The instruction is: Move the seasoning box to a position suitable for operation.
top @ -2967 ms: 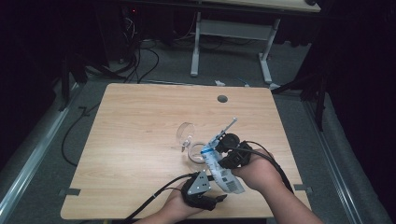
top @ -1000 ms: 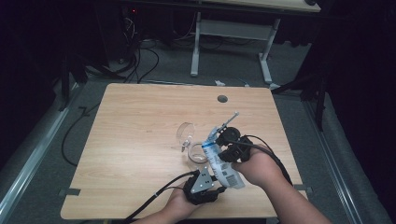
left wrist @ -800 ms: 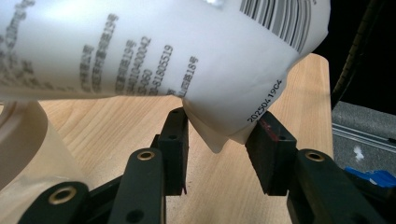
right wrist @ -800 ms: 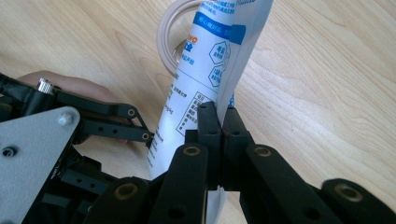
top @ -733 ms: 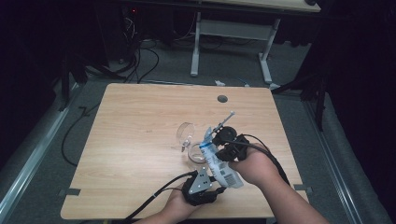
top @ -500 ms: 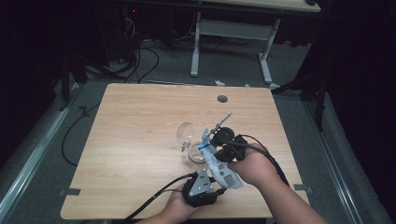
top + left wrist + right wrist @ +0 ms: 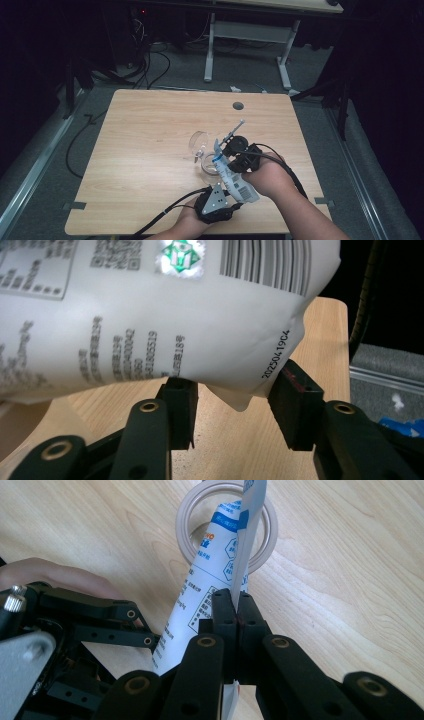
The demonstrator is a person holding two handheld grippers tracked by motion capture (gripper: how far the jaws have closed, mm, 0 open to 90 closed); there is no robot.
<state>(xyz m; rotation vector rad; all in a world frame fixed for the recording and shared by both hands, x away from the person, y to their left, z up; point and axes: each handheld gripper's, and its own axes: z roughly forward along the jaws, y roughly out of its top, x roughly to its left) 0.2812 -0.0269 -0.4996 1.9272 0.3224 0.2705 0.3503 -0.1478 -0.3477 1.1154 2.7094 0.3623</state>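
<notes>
A white pouch [image 7: 235,180] with blue print and a barcode slants up between both grippers near the table's front edge. My left gripper [image 7: 220,196] is shut on its bulging bottom [image 7: 200,325]; its jaws have just been opening a little, with the pouch still between them. My right gripper [image 7: 231,149] is shut on the pouch's flat top seal [image 7: 248,530], pads pressed together on the thin edge. The pouch's top end hangs over the mouth of a clear glass jar [image 7: 209,169], whose rim [image 7: 186,517] lies directly below. A second clear round piece [image 7: 200,141] lies just behind the jar.
The wooden table [image 7: 140,150] has a round hole [image 7: 238,106] near its far edge. Black cables trail from both grippers off the front edge. Beyond the table are a dark floor, more cables and the white legs of another desk [image 7: 210,45].
The right hand has edged slightly left with the pouch's top, closer over the jar. The left hand has stayed in place under the pouch's bottom.
</notes>
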